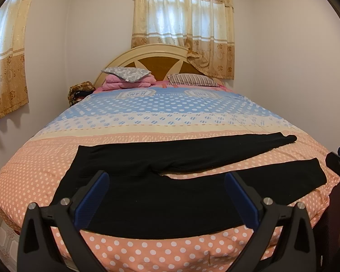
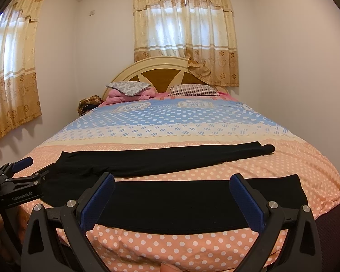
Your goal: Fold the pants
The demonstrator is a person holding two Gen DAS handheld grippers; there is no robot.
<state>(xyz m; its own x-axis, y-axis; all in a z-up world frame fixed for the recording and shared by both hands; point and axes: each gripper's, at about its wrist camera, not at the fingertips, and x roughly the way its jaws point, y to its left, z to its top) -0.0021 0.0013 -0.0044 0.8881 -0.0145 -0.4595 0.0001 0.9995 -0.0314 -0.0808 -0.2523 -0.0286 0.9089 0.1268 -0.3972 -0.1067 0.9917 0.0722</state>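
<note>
Left gripper (image 1: pixel 166 195) at the waist end, jaws spread wide, gripping nothing. Black pants (image 1: pixel 170 204) laid flat across the polka-dot bedspread (image 1: pixel 147 251) near the foot of the bed, legs splayed rightward. Right gripper (image 2: pixel 172 195) over the nearer leg, likewise gaping and empty.

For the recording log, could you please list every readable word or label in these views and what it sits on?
"GenRobot.AI": on the left gripper, seen from the right wrist view.
"JEANS": upside down, in badge prints on the bedspread.
The smaller lines in those badges are too blurred to read.
The black pants show no text.
</note>
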